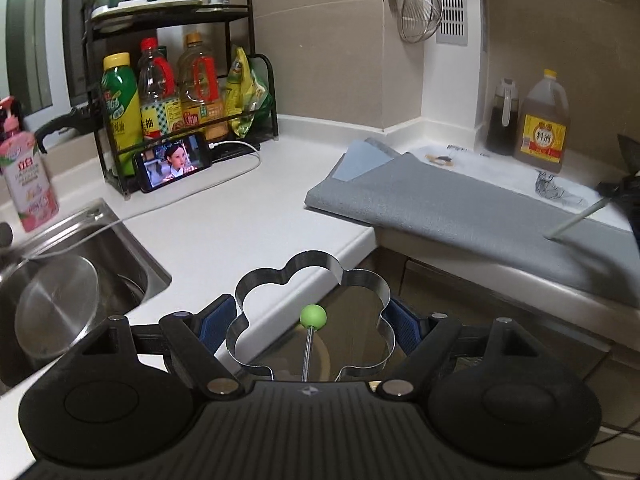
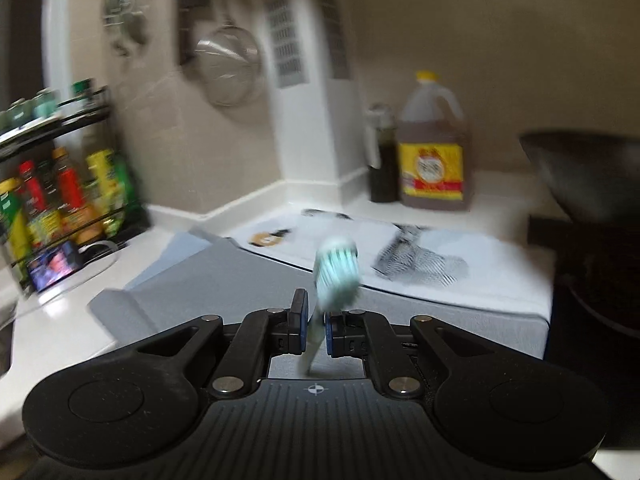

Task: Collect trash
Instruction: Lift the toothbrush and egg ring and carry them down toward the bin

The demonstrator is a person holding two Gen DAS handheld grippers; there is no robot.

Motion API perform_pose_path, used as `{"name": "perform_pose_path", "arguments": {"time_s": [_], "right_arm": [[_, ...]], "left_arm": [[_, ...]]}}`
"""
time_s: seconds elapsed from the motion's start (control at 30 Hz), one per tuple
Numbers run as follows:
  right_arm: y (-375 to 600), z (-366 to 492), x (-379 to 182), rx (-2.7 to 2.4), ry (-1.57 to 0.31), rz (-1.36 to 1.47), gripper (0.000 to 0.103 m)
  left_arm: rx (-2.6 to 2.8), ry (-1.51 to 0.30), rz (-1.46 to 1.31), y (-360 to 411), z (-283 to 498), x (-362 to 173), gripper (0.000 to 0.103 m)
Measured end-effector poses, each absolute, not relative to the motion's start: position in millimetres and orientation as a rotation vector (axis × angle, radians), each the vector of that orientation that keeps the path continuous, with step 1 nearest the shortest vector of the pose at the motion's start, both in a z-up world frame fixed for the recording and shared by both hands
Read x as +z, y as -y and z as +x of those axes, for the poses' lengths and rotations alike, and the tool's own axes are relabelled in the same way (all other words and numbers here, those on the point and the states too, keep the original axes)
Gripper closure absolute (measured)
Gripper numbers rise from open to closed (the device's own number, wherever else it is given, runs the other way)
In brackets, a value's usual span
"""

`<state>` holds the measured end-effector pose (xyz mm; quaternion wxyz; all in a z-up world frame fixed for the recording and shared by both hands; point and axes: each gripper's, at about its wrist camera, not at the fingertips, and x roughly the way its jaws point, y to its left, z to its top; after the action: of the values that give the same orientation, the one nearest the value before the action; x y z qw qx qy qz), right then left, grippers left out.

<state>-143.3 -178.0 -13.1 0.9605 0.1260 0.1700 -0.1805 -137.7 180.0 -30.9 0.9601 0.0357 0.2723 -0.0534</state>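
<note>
My left gripper [image 1: 312, 320] is shut on a flower-shaped metal egg ring [image 1: 310, 316] with a green knob [image 1: 313, 317] on a wire handle, held over the counter's front edge. My right gripper [image 2: 316, 330] is shut on a toothbrush [image 2: 335, 272] with pale green bristles, head pointing up, above a grey mat [image 2: 240, 284]. In the left wrist view the toothbrush's white handle [image 1: 576, 218] shows at far right over the same mat [image 1: 460, 208]. A black mesh scrap [image 2: 420, 266] and printed paper [image 2: 316, 236] lie on a white sheet behind the mat. The right view is blurred.
A steel sink [image 1: 72, 280] with a pot lies at left. A black rack of bottles [image 1: 176, 92] and a phone [image 1: 174, 162] stand at the back. A dark bottle [image 1: 502, 120] and a yellow-capped jug [image 1: 544, 122] stand by the wall. A dark wok [image 2: 588, 172] sits at right.
</note>
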Motion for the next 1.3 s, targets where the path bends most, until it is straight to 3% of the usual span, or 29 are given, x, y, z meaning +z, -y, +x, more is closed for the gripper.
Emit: {"name": "perform_pose_path", "arguments": {"time_s": [0.33, 0.77, 1.3], "right_arm": [[200.2, -124.9, -12.8, -0.442, -0.349, 0.322, 0.094], [106.5, -191.4, 31.1, -0.195, -0.306, 0.175, 0.094], [18.3, -209.3, -44.7, -0.049, -0.559, 0.095, 0.094]], "left_arm": [[-0.110, -0.511, 0.019, -182.8, -149.2, -13.2, 0.018], [-0.096, -0.498, 0.084, -176.3, -180.9, -12.3, 0.018], [-0.057, -0.713, 0.185, -173.6, -195.2, -89.8, 0.018]]}}
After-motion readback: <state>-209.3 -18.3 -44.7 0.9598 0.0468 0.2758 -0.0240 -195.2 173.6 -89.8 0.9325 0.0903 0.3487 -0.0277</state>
